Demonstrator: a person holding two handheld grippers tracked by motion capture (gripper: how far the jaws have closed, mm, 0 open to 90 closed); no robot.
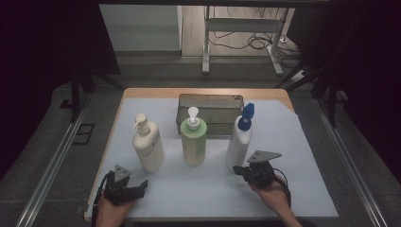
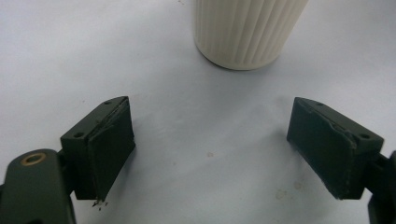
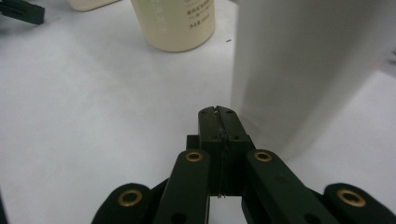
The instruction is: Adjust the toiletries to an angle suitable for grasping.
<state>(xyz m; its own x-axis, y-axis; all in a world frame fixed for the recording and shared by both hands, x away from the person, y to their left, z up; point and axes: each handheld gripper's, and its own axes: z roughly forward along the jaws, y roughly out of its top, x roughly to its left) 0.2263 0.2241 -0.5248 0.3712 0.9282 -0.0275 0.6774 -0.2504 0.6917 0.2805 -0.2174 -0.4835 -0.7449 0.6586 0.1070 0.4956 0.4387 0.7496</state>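
Now, right gripper (image 1: 242, 170): we hold it just beside the base of the white spray bottle with the blue trigger head (image 1: 240, 139), its jaws clenched flat together on nothing, as the right gripper view shows (image 3: 218, 112).
Spray bottle: it stands upright at the right end of the row, on the white mat (image 1: 198, 189), in front of the metal tray (image 1: 210, 101); its white wall looms just to the right of our closed jaws (image 3: 299, 60).
Left gripper (image 1: 137, 188): it rests low at the near left corner of the mat, jaws released and wide apart (image 2: 210, 149), pointing at the ribbed base of the cream pump bottle (image 2: 245, 32).
Neighbours: the green pump bottle (image 1: 194, 142) stands in the middle, near the spray bottle but apart from it.
Likely step: we judge we are closing in on the spray bottle, though shut jaws cannot take it.
Risk one: a closed tip nudging the tall bottle low down could tip it towards the green one.
Risk two: opening the jaws this close could knock the bottle aside.
Risk three: a smooth rounded wall may slip under a shallow pinch.
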